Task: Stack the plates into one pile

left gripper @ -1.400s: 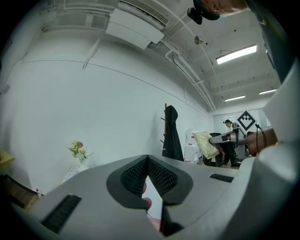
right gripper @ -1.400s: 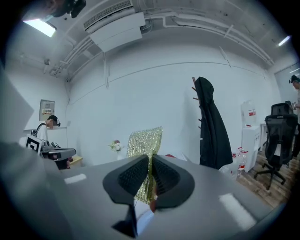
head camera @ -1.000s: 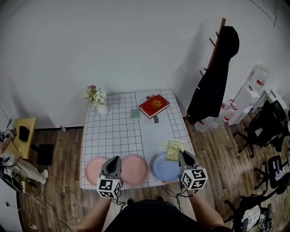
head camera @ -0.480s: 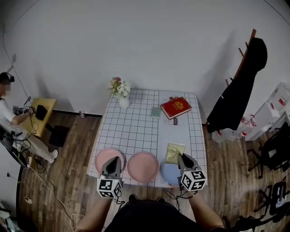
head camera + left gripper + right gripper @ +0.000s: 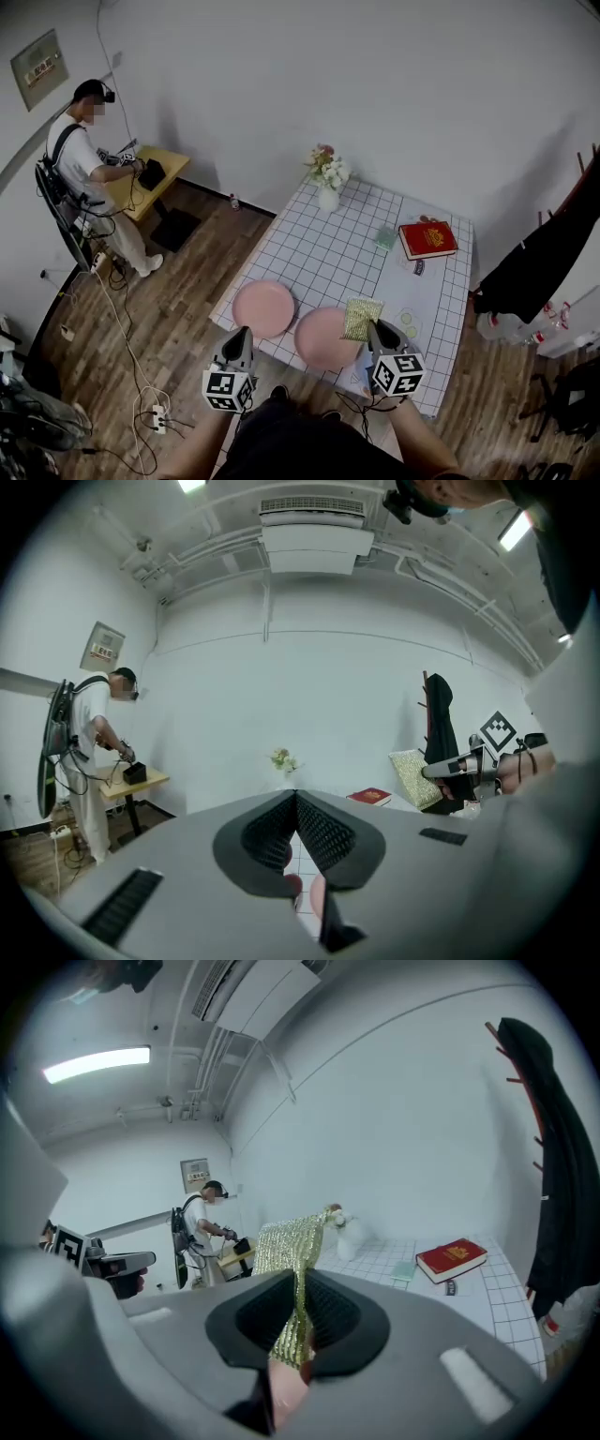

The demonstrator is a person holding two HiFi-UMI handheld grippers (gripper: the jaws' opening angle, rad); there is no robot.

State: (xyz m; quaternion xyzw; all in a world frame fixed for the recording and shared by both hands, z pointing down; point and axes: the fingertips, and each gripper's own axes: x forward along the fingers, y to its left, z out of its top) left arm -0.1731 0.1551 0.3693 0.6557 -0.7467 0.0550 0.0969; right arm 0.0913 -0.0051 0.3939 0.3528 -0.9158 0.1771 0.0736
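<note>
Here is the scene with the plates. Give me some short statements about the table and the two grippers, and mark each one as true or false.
1. The right gripper grips a gold cloth. True.
2. The left gripper is wide open. False: its fingers are closed together with nothing between them.
3. The two pink plates are stacked in one pile. False: they lie side by side on the table.
4. A red book lies on the table. True.
5. The vase of flowers stands beside the plates. False: it stands at the far corner of the table.
</note>
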